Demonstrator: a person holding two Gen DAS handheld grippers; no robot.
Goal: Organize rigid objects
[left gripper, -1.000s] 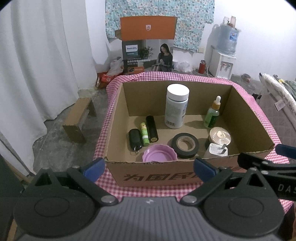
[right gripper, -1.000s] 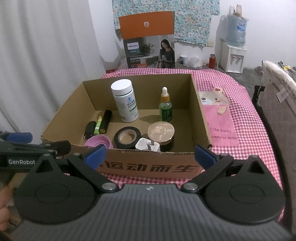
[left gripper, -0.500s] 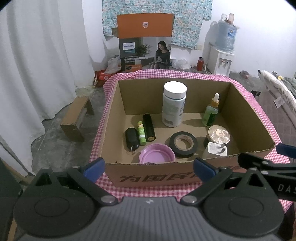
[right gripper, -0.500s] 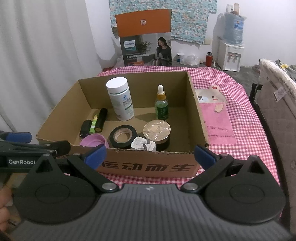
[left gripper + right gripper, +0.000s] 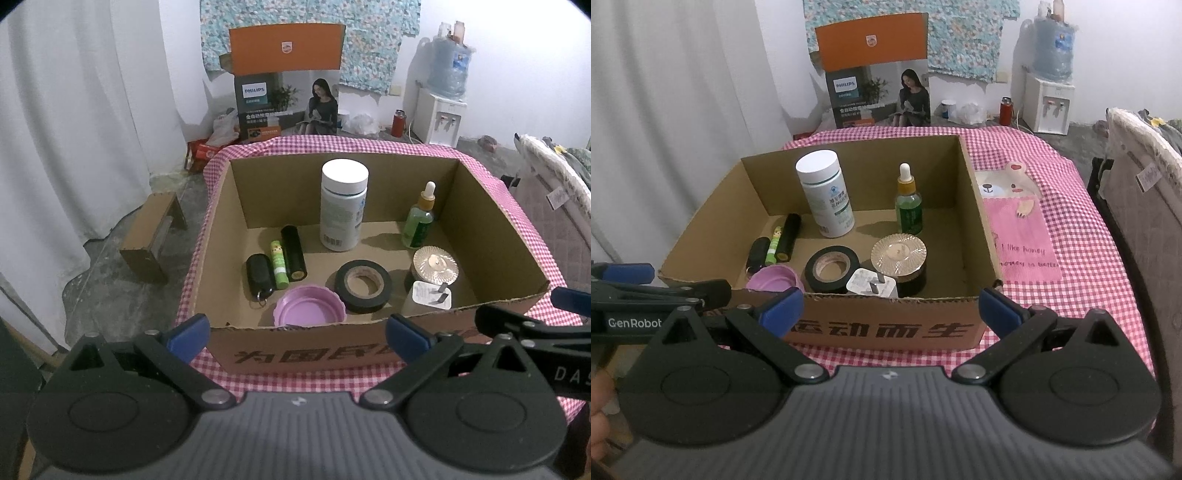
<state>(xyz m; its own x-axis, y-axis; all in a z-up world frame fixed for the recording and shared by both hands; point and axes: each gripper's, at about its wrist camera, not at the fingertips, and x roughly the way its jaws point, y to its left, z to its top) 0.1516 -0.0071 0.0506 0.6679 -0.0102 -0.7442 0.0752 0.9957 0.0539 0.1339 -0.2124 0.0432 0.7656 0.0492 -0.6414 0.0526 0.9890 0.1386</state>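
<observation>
An open cardboard box (image 5: 491, 229) (image 5: 975, 229) sits on a pink checked tablecloth. Inside stand a white bottle (image 5: 343, 205) (image 5: 825, 194) and a green dropper bottle (image 5: 419, 218) (image 5: 908, 205). On its floor lie a black tape roll (image 5: 364, 284) (image 5: 833, 267), a purple lid (image 5: 309, 306) (image 5: 774, 278), a ribbed gold-lidded jar (image 5: 436, 264) (image 5: 899, 254), a white plug (image 5: 432, 294) (image 5: 871, 284), a black cylinder (image 5: 293, 253), a green tube (image 5: 279, 264) and a black key fob (image 5: 260, 275). My left gripper (image 5: 297, 334) and right gripper (image 5: 890, 310) hover open and empty before the box's near wall.
The tablecloth (image 5: 1067, 206) stretches right of the box, with a pink bear patch (image 5: 1019, 221). A printed carton (image 5: 286, 77) stands behind the table, a water dispenser (image 5: 441, 107) at back right. A small wooden stool (image 5: 153, 236) sits on the floor left. A padded chair edge (image 5: 1145, 221) lies right.
Both grippers have risen and drawn back slightly, so the box appears a little lower and smaller. Nothing in the box has moved; both stay open.
</observation>
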